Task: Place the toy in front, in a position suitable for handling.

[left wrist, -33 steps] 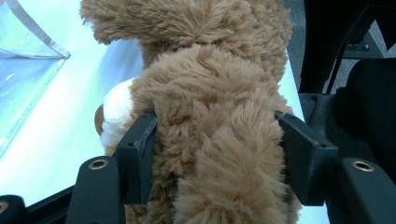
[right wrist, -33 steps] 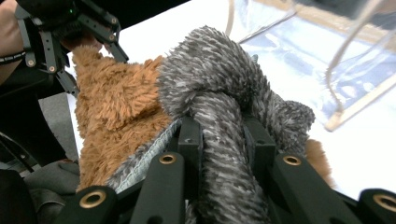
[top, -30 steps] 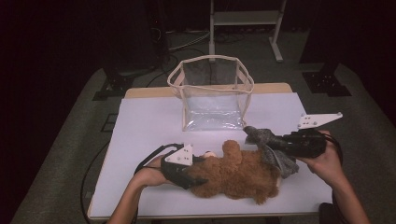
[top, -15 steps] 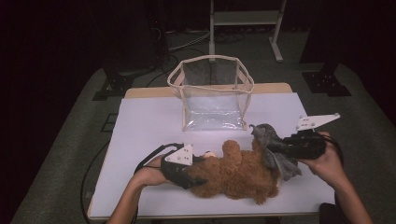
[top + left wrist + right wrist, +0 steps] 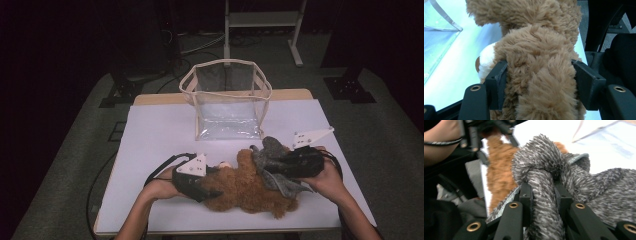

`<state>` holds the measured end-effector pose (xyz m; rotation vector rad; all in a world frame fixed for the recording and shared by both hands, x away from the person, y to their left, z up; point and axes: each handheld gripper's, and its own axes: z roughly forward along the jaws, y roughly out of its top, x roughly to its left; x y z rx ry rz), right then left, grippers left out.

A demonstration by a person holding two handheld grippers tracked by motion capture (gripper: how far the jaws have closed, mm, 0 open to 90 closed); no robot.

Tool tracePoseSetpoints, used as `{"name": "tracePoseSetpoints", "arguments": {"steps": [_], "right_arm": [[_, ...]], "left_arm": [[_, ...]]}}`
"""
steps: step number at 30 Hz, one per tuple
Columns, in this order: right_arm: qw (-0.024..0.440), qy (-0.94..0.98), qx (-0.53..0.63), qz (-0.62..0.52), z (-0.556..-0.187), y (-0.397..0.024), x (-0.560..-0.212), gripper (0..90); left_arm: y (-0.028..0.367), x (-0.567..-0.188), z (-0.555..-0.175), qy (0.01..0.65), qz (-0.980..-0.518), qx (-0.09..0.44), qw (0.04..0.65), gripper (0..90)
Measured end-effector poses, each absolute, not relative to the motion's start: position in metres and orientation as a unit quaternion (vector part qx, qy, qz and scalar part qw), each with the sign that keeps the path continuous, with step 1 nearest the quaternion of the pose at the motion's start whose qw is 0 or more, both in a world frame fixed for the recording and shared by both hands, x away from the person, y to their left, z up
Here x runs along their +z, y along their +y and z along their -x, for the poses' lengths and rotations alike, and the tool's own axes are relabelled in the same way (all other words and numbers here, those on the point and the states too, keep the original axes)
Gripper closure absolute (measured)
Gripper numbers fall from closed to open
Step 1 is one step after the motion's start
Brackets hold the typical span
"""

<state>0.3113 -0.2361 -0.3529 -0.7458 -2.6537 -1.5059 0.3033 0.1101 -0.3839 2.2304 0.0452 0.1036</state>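
A brown plush teddy bear (image 5: pixel 245 187) lies on the white table (image 5: pixel 160 130) near its front edge. My left gripper (image 5: pixel 212 182) is at the bear's left end, and in the left gripper view its pads (image 5: pixel 497 80) press into the brown fur (image 5: pixel 536 62) from both sides. A grey knitted cloth (image 5: pixel 272 155) sits bunched over the bear's right end. My right gripper (image 5: pixel 280 167) is shut on a twisted fold of that cloth (image 5: pixel 544 157), which is pinched tightly between its jaws (image 5: pixel 543 195). The bear's fur (image 5: pixel 499 170) shows behind it.
A clear plastic bag (image 5: pixel 227 100) with a pale rim stands open at the back middle of the table. Bare white tabletop lies between the bag and the bear. A metal stand (image 5: pixel 260 20) and dark floor lie beyond the table.
My right gripper has moved left and a little down with the grey cloth, bunching it closer over the bear. The left gripper and the bear have stayed put.
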Motion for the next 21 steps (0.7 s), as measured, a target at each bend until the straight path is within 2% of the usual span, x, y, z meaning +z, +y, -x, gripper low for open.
{"name": "tracePoseSetpoints", "arguments": {"steps": [5, 7, 15, 17, 21], "right_arm": [[0.004, -0.836, -0.481, 0.263, -0.315, -0.251, -0.363, 72.7], [0.002, -0.84, -0.475, 0.262, -0.313, -0.248, -0.369, 73.0], [0.012, -0.831, -0.487, 0.268, -0.306, -0.253, -0.379, 73.5], [0.016, -0.827, -0.493, 0.271, -0.306, -0.255, -0.381, 73.5], [0.002, -0.826, -0.494, 0.273, -0.307, -0.255, -0.374, 73.3]], "left_arm": [[0.11, -0.384, -0.305, 0.019, -0.896, 0.038, 0.442, 34.5], [0.11, -0.383, -0.306, 0.025, -0.895, 0.037, 0.444, 31.3], [0.096, -0.393, -0.311, 0.065, -0.903, 0.053, 0.42, 3.3], [0.093, -0.398, -0.314, 0.074, -0.903, 0.042, 0.421, 3.3], [0.097, -0.398, -0.316, 0.084, -0.897, 0.043, 0.433, 15.2]]}}
